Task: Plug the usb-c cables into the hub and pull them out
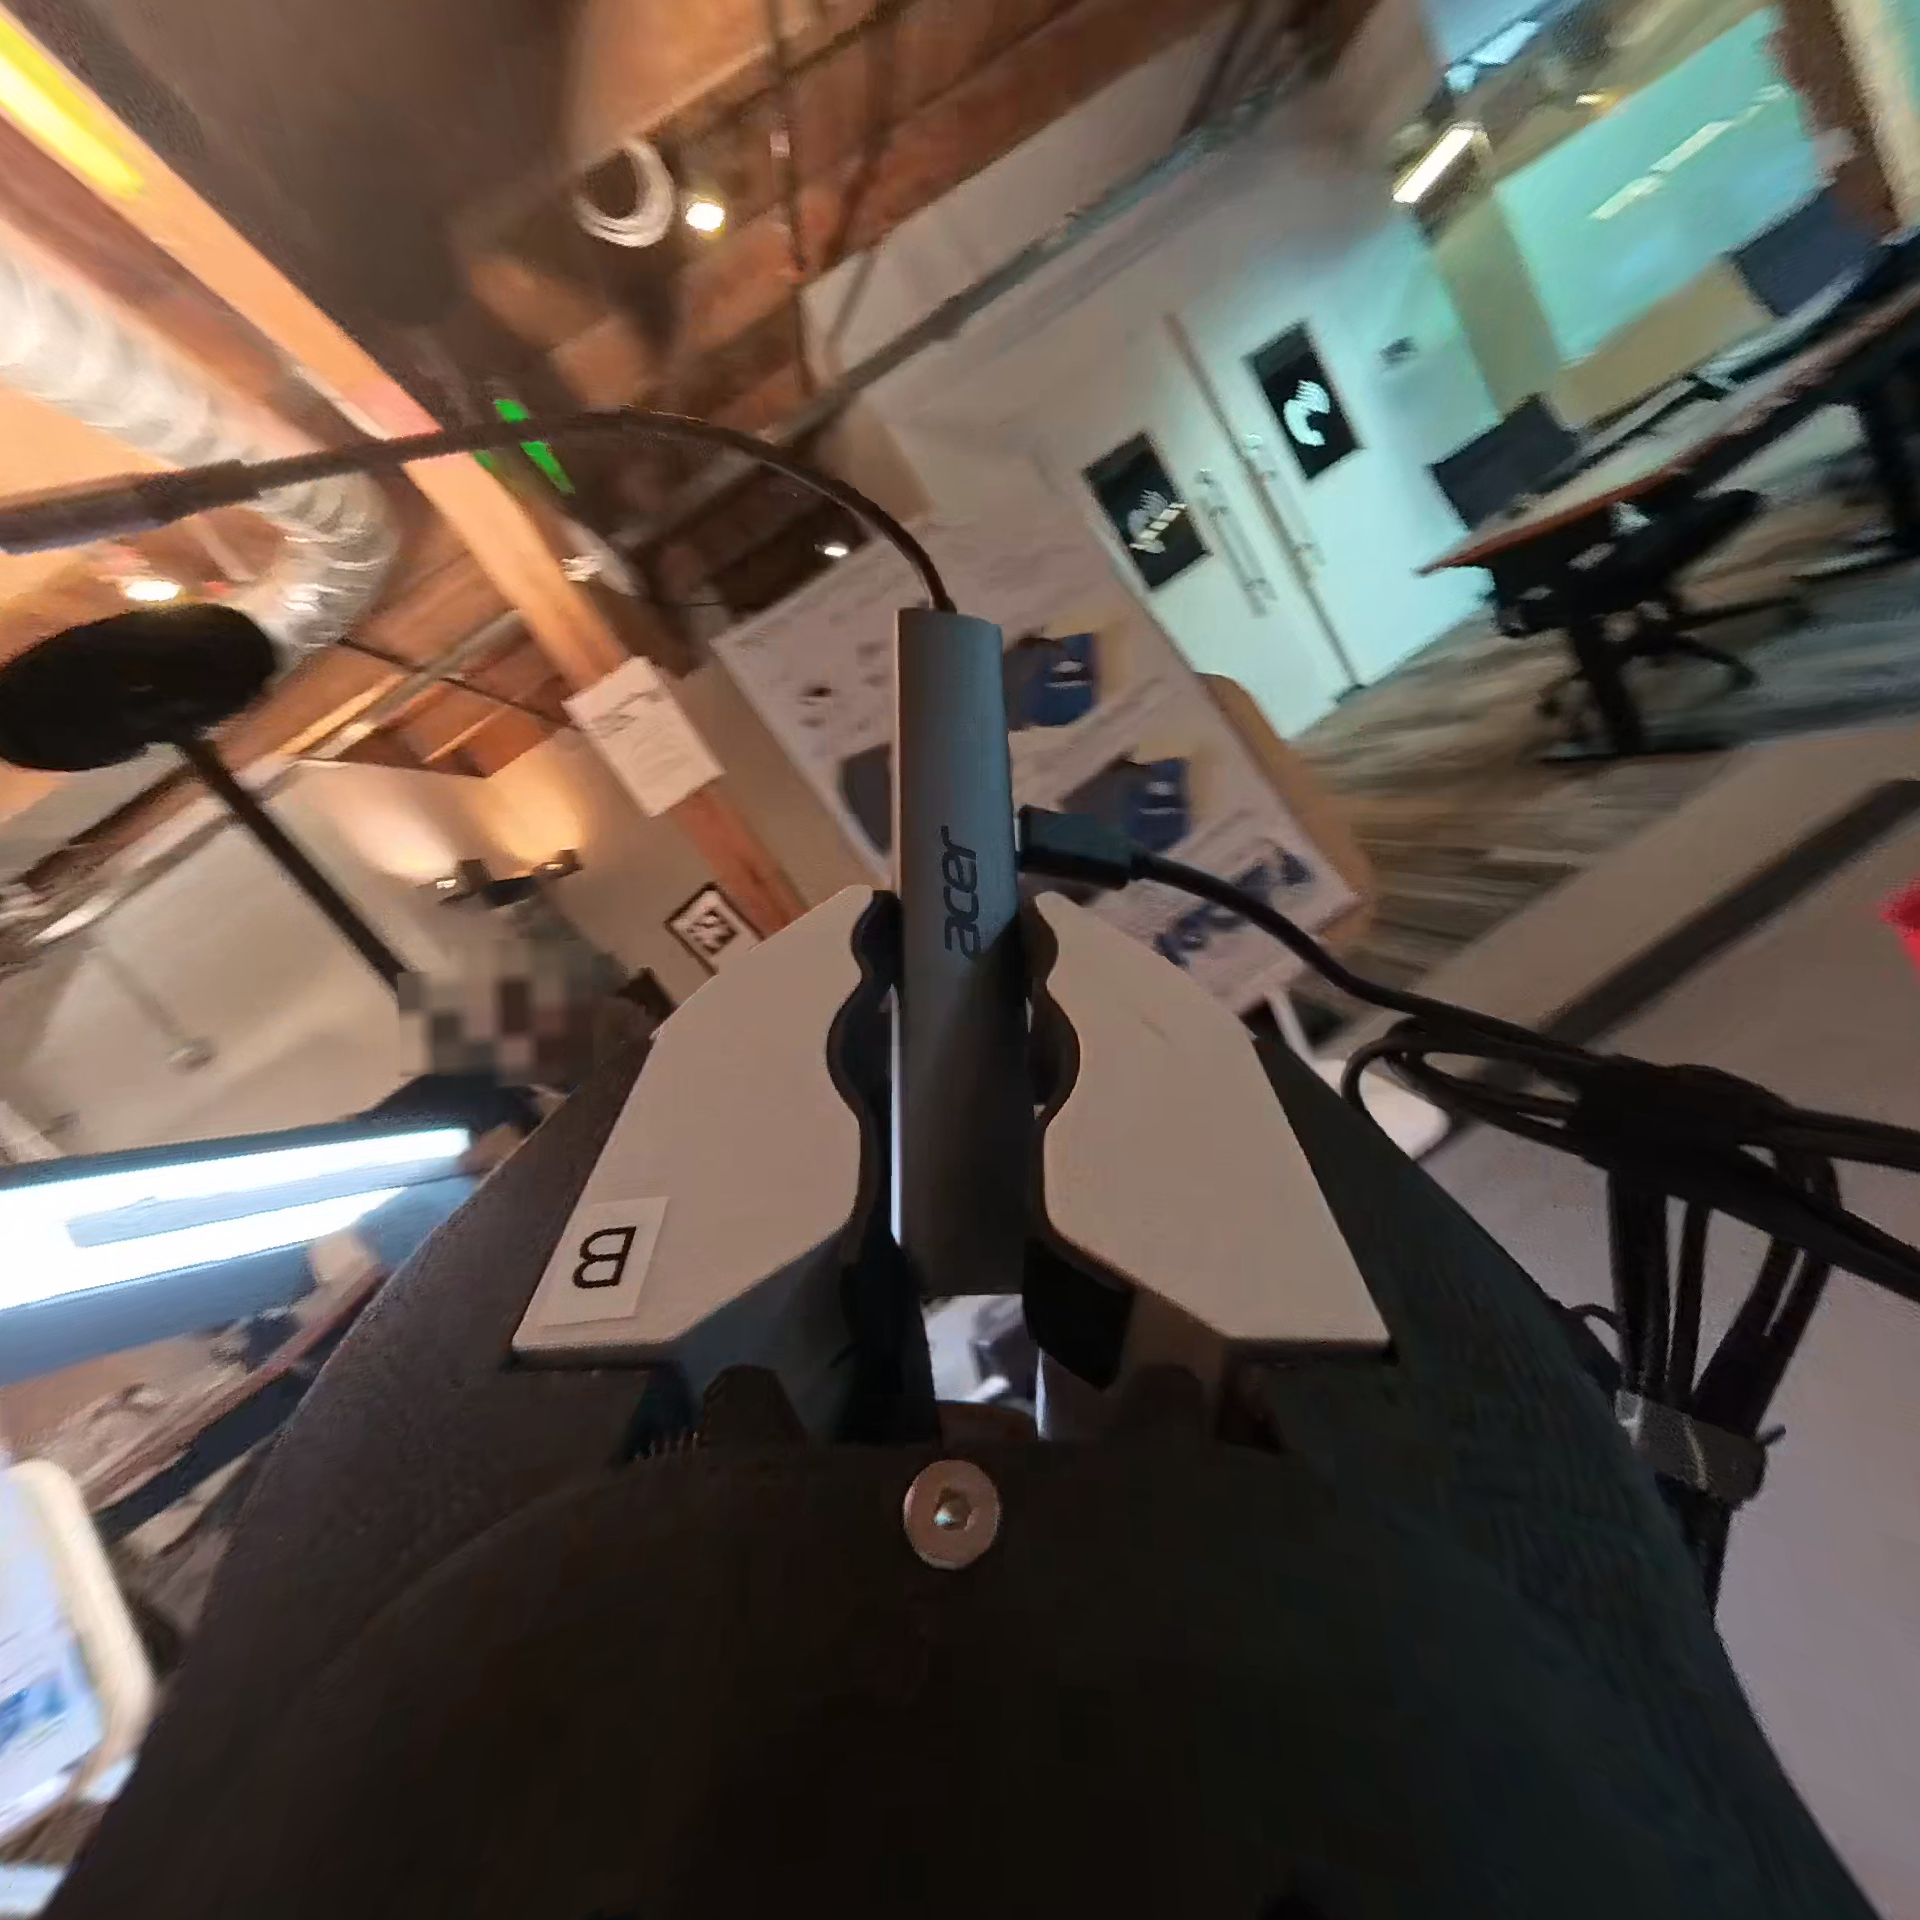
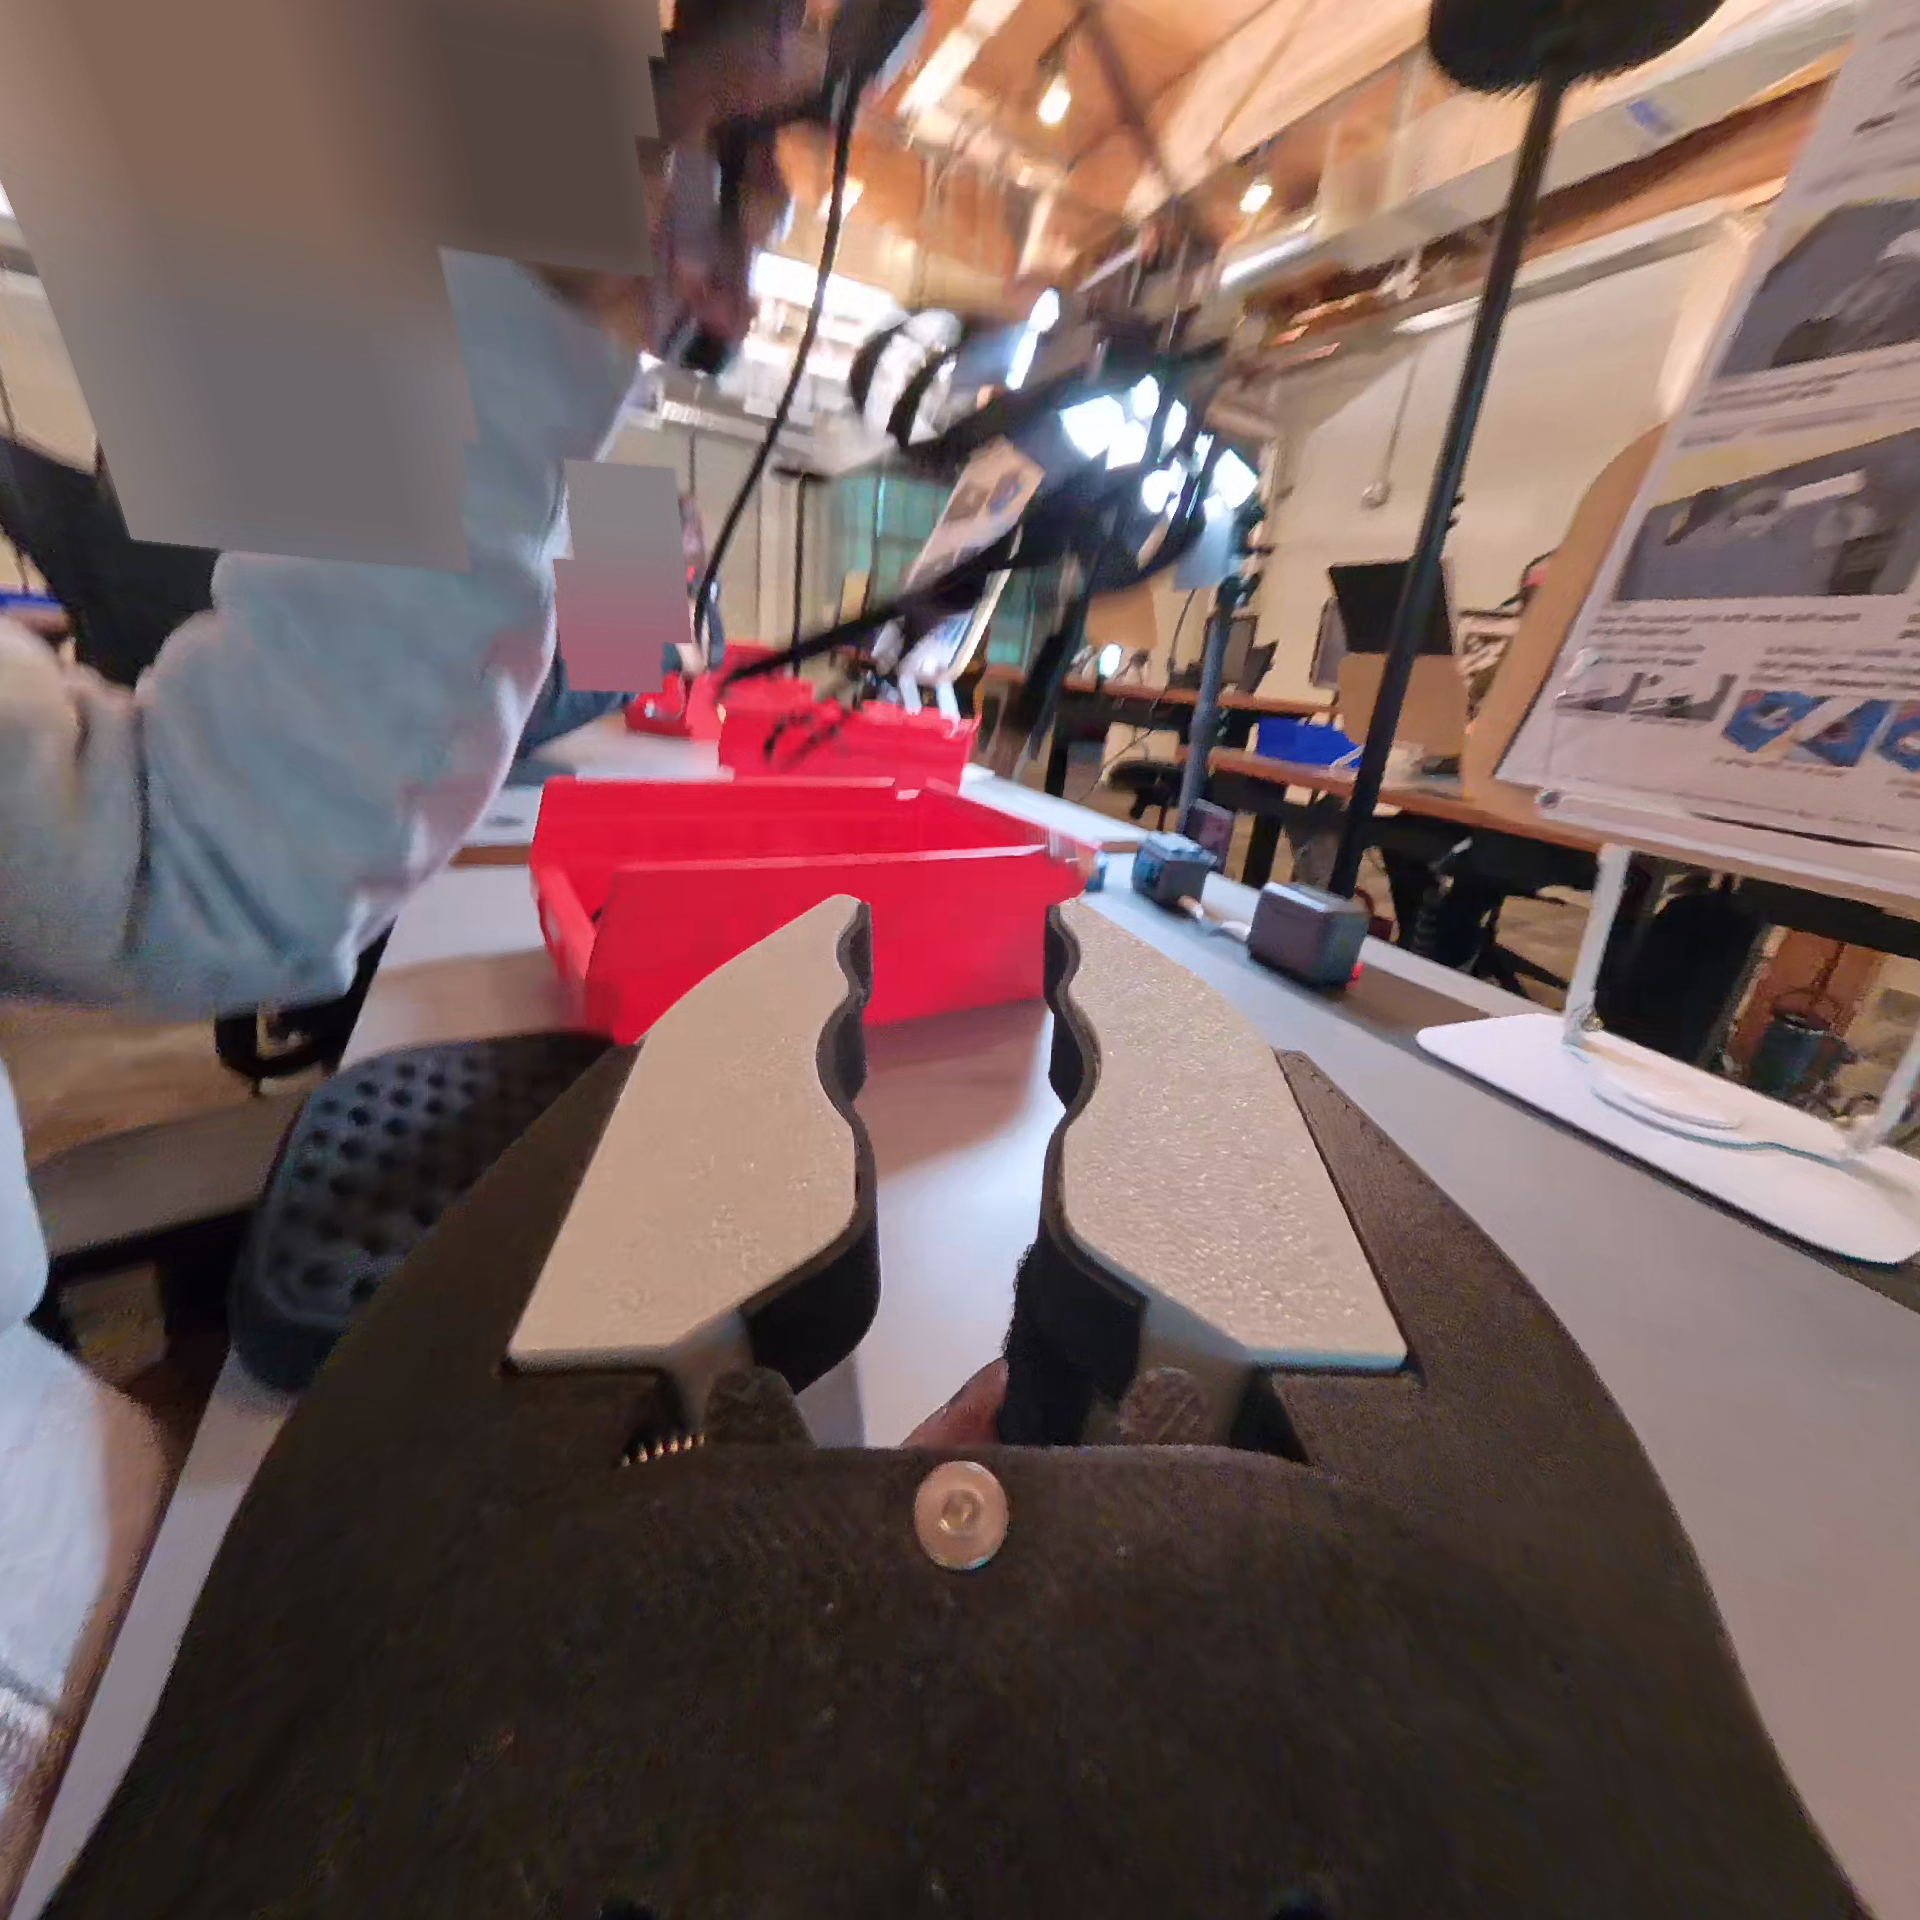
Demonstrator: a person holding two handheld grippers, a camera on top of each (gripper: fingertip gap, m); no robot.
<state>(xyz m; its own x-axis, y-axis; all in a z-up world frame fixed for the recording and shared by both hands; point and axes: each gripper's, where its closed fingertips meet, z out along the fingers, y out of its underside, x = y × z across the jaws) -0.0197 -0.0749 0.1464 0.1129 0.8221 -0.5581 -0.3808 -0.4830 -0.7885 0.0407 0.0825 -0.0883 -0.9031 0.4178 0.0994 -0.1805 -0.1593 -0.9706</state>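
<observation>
Grey brushed-metal, bar-shaped hub (image 1: 954, 935) stands upright, clamped between the pale grey fingers (image 1: 743, 1101) of the left gripper (image 1: 956, 914), which is raised high with the ceiling behind it. Beyond the fingertips, one black usb-c plug (image 1: 1075, 847) sits in the hub's right edge, its thin black cable (image 1: 1299, 951) sagging away to the right into a bundle of black cords (image 1: 1704, 1164). The hub's own black lead (image 1: 727, 442) arches off its far end to the left.

Right gripper (image 2: 956, 935) hovers low over the grey desk (image 2: 1507, 1195), its fingers apart and holding nothing; no free cable shows between or near them. Ahead of those fingertips stands an open red plastic bin (image 2: 810, 883), with a white-based sign stand (image 2: 1683, 1132) off to their right.

Judging by this, at least one cable is plugged in; whether others were plugged cannot be told. Pulling out the seated plug seems to remain.
</observation>
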